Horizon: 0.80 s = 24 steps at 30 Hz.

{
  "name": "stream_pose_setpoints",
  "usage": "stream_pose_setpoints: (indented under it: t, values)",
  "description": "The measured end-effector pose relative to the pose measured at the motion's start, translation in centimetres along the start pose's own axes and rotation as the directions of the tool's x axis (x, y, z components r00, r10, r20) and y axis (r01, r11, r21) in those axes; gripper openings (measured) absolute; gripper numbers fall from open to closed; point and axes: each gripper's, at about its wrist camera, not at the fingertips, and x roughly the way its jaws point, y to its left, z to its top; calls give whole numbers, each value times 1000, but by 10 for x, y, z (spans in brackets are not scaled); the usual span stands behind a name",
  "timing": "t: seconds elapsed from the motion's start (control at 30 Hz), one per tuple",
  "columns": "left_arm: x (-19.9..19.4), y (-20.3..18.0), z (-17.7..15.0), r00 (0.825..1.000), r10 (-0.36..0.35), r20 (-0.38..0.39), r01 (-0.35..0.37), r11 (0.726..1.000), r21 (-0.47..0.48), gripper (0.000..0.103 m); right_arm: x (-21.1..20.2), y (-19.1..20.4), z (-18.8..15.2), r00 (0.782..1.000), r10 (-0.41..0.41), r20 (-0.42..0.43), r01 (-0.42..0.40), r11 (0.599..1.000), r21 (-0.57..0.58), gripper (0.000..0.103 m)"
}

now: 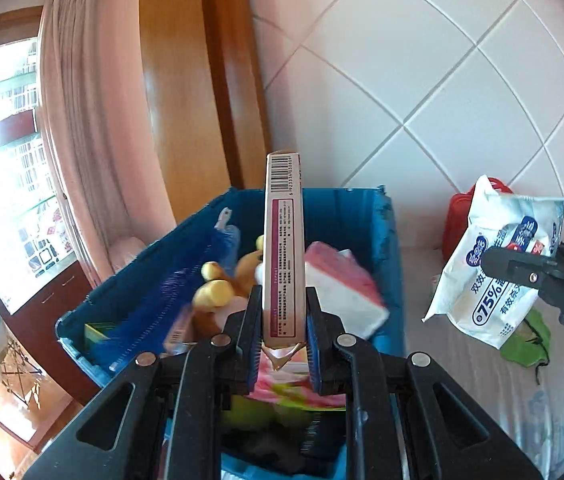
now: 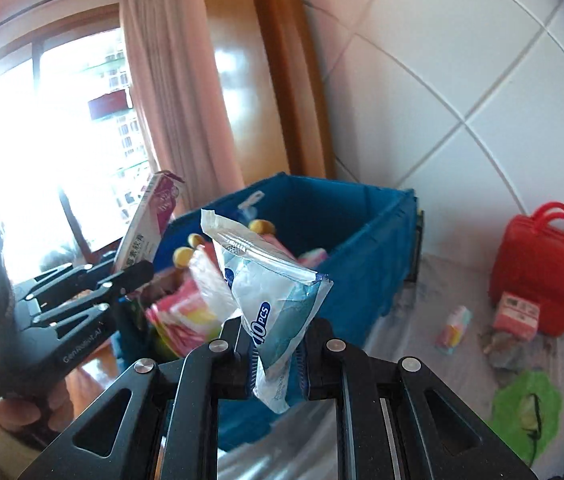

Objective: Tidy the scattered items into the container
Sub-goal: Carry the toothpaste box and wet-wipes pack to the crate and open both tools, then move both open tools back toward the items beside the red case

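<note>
My left gripper (image 1: 284,320) is shut on a slim pink-and-white box (image 1: 284,240) with a barcode, held upright above the blue container (image 1: 386,240). The same box (image 2: 149,224) and left gripper (image 2: 137,272) show at the left of the right wrist view. My right gripper (image 2: 275,354) is shut on a white-and-blue wet wipes pack (image 2: 265,280), raised beside the container (image 2: 362,280). In the left wrist view the wipes pack (image 1: 494,264) hangs at the right in the right gripper (image 1: 498,264). The container holds a plush toy (image 1: 217,292), a blue brush (image 1: 185,276) and pink packets (image 1: 342,280).
On the plastic-covered bed lie a red case (image 2: 542,268), a small pink box (image 2: 516,314), a small colourful packet (image 2: 454,326) and a green pouch (image 2: 526,404). A quilted white headboard (image 2: 482,80) stands behind. A curtain (image 1: 77,120) and bright window are at the left.
</note>
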Motion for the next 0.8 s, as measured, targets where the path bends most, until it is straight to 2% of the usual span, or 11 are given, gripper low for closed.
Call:
stream_pose_setpoints:
  t: [0.13, 0.27, 0.4, 0.43, 0.47, 0.5, 0.53, 0.6, 0.63, 0.67, 0.8]
  values:
    - [39, 61, -12, 996, -31, -86, 31, 1000, 0, 18, 59, 71, 12, 999, 14, -36, -15, 1000, -11, 15]
    - [70, 92, -25, 984, -78, -158, 78, 997, -7, 18, 115, 110, 7, 992, 0, -125, 0, 1000, 6, 15]
    - [84, 104, -32, 974, -141, -177, 138, 990, -27, 20, 148, 116, -2, 978, -73, -194, 75, 997, 6, 18]
    - [85, 106, -32, 973, -150, -177, 147, 989, -28, 23, 151, 113, -4, 975, -85, -204, 90, 996, 13, 19]
    - [86, 107, -33, 973, -153, -176, 150, 988, -27, 32, 154, 111, -6, 972, -102, -211, 108, 994, 16, 22]
    - [86, 108, -34, 974, -152, -170, 149, 988, -28, 41, 155, 109, -8, 969, -119, -218, 125, 992, 17, 33]
    - [85, 108, -35, 976, -151, -158, 149, 988, -29, 44, 155, 108, -10, 966, -134, -221, 141, 990, 16, 40]
    - [81, 108, -35, 978, -160, -134, 156, 987, -35, 56, 147, 104, -11, 964, -158, -215, 164, 986, 13, 65]
    - [78, 107, -35, 978, -164, -128, 161, 986, -38, 58, 140, 104, -12, 963, -170, -211, 177, 984, 13, 71]
    - [76, 106, -34, 979, -166, -122, 162, 986, -41, 60, 134, 103, -13, 962, -180, -206, 187, 982, 14, 82]
    - [64, 99, -34, 981, -169, -99, 165, 985, -48, 61, 102, 103, -16, 966, -195, -172, 202, 979, 23, 97]
